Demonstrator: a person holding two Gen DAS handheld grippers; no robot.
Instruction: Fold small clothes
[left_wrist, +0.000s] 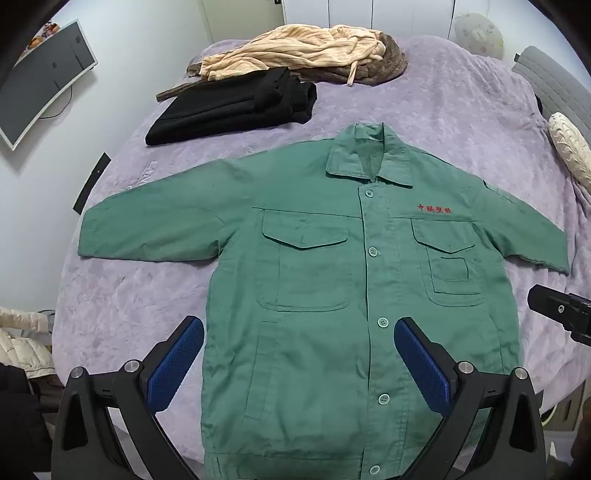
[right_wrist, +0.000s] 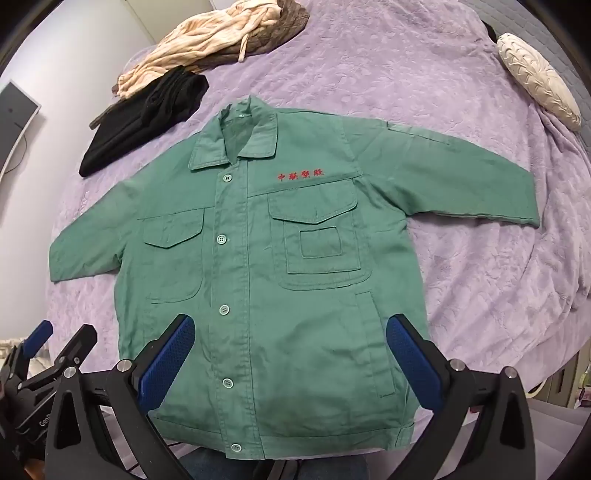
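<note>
Both the left gripper (left_wrist: 299, 334) and right gripper (right_wrist: 290, 330) hover spread wide, empty, over the flat green jacket (left_wrist: 332, 280). Only the left wrist view shows the monitor (left_wrist: 40, 77) upper left.

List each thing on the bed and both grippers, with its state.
Jacket: spread flat, front up, buttoned, sleeves out, unfolded.
Black garment: folded, beyond the jacket.
Robe: crumpled heap at the far edge.
Pillow: lying at the bed's right edge.
Left gripper: open, above the jacket's lower half, holding nothing.
Right gripper: open, above the hem area, holding nothing.
</note>
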